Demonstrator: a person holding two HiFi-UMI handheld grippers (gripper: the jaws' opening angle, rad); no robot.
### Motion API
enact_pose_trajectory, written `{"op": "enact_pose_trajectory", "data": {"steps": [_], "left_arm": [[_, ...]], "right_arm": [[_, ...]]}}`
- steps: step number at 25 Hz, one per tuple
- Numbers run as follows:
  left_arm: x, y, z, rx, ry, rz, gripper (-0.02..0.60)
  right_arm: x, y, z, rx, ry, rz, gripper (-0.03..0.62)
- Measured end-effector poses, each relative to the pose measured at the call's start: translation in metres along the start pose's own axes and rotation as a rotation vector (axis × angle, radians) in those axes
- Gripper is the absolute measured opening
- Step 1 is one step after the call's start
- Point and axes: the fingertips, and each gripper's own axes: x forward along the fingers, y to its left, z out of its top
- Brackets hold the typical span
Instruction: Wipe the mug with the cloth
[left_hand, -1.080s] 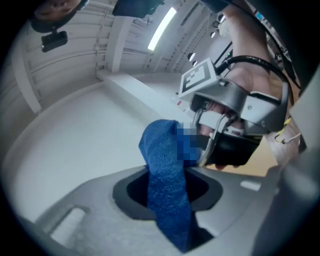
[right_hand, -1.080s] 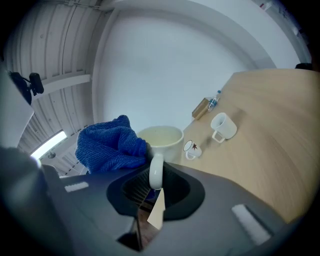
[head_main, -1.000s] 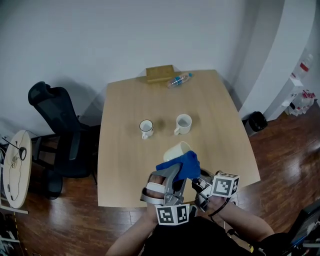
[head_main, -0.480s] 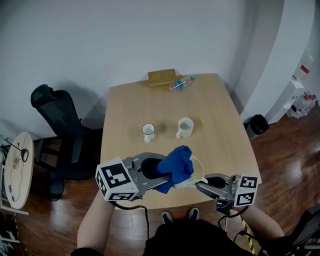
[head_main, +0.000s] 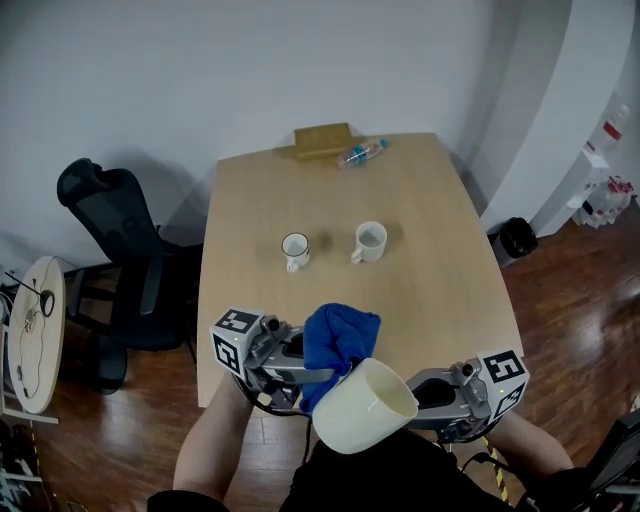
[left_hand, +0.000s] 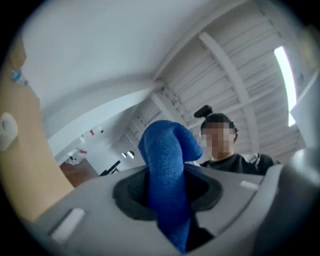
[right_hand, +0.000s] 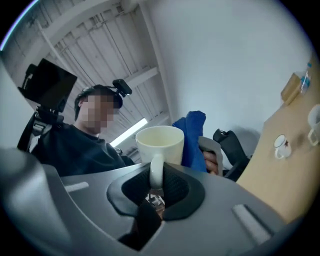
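1. Head view – the left gripper and the right gripper are held up in front of the person, off the near edge of the tabletop.
   - The left gripper is clamped on a blue cloth, which bunches up above its jaws.
   - The right gripper carries a cream mug, tilted so that its open mouth faces up and to the right.
   - The cloth sits just behind the mug's upper left side; whether the two touch cannot be told.
   - Far back on the tabletop stand two small mugs, one white with a dark rim and one plain white, with a plastic bottle and a wooden box at the far edge.
   - A black chair stands to the left of the tabletop.
2. Left gripper view – the jaws stand narrow and pinch the cloth between them. A fold of it rises well past the jaw tips, and the person shows behind it.
3. Right gripper view – the jaws are nearly together on the mug's handle, and the mug stands upright above them. The cloth shows just behind the mug on its right, and the tabletop lies well off to the right.
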Motion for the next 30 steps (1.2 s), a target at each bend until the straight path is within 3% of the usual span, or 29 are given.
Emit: {"op": "enact_pose_trajectory", "data": {"steps": [5,7,9,11,14,17,19,24,26,30], "left_arm": [[0.014,0.003,-0.02,-0.072,-0.328,-0.122,0.124],[0.019,0.001,-0.025,-0.095,-0.413,-0.16,0.124],[0.019,-0.001,-0.026,-0.078,-0.438,-0.145,0.124],[0.01,0.002,-0.019,0.004,-0.406,-0.029,0.124],[-0.036,0.012,0.018,0.217,-0.35,0.344,0.126],[-0.078,0.007,0.059,0.469,-0.236,0.73,0.126],[-0.075,0.003,0.067,0.614,-0.109,0.9,0.126],[-0.047,0.063,0.007,0.995,0.431,1.24,0.126],[-0.038,0.092,-0.017,1.099,0.603,1.336,0.124],[-0.023,0.125,-0.043,1.238,0.795,1.369,0.123]], "right_arm": [[0.007,0.008,0.011,0.057,-0.118,0.107,0.043],[0.015,0.014,0.017,0.085,-0.142,0.137,0.043],[0.02,0.017,0.019,0.093,-0.147,0.146,0.043],[0.016,0.009,0.015,0.078,-0.151,0.114,0.043],[-0.001,-0.022,0.013,0.086,-0.173,-0.056,0.044],[-0.036,-0.075,0.012,0.122,-0.222,-0.333,0.046],[-0.061,-0.106,0.01,0.148,-0.256,-0.482,0.046],[-0.086,-0.15,0.01,0.201,-0.319,-0.639,0.044],[-0.091,-0.163,0.008,0.201,-0.313,-0.698,0.044],[-0.086,-0.174,0.005,0.245,-0.356,-0.72,0.044]]}}
